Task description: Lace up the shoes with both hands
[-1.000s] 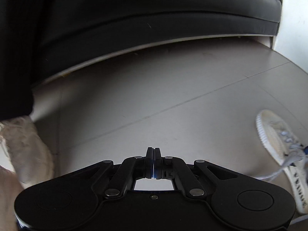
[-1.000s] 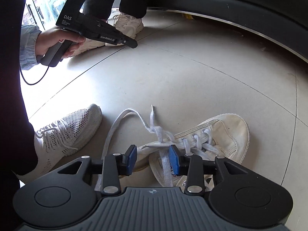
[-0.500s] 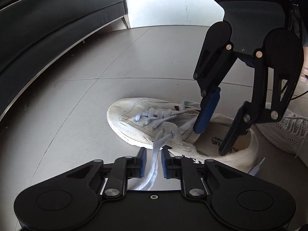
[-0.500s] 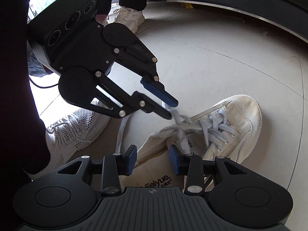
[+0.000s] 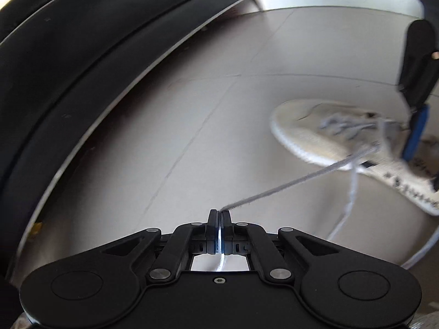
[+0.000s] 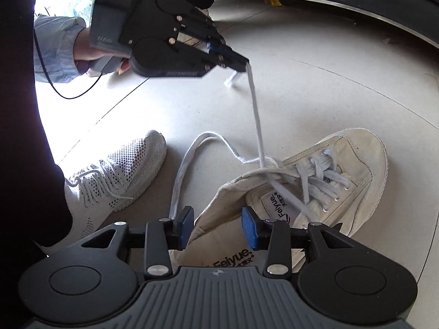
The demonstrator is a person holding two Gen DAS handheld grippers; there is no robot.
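Right wrist: I count two shoes, canvas shoe (image 6: 343, 170) and knit sneaker (image 6: 120, 175). Left gripper (image 6: 244, 64) jaws, open half a second ago, now clamp lace (image 6: 256, 115); right gripper (image 6: 216, 226) jaws half-open, empty.

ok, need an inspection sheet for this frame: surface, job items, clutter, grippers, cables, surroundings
Surface: pale tiled floor, bare around the shoe.
Job's things: white canvas shoe lying on the floor, partly laced; one lace drawn taut up from the eyelets, the other lace end looped slack on the floor.
Clutter: a scrap of yellow debris by the sofa base.
Grippers: left gripper shut on the lace; right gripper open over the shoe's heel, gripping nothing.
Cables: thin black cable hanging from the left handle.
Surroundings: dark sofa along the floor edge; person's mesh sneaker beside the shoe; blue sleeve.
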